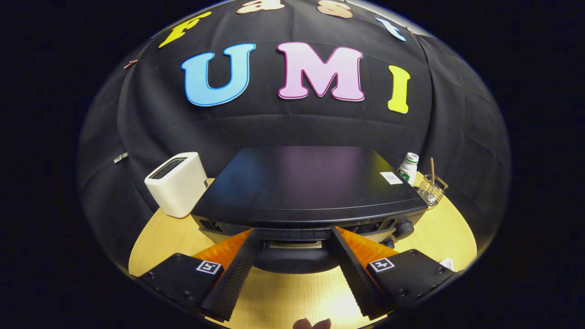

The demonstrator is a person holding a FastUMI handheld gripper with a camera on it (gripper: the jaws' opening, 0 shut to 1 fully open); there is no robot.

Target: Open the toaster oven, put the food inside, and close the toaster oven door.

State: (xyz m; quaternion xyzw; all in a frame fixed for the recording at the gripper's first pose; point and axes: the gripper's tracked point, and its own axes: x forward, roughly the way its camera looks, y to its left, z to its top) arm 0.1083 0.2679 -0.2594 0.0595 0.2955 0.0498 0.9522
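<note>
Bench (164, 233): pale wood-look top, smooth, glare patch near the tool; toaster oven (306, 183) sits mid-bench just ahead of the fingers, black, boxy, flat glossy top with a small white sticker at its rear right corner, vent slots along the front lip, rounded knob (404, 227) at the front right; a dark curved part of its front, the handle by the look of it, lies between the fingertips; whether the door is shut cannot be told from this angle; white toaster (178, 183) left of the oven, rounded block, matte, dark slot on top; wire basket (431, 189) right-rear of the oven, thin metal mesh, a stick standing in it; white bottle (408, 168) with green label just behind; tool (293, 237): fingers spread wide, tips at the oven front on either side of the curved part, not pressing on it; inner faces ribbed; nothing held.
</note>
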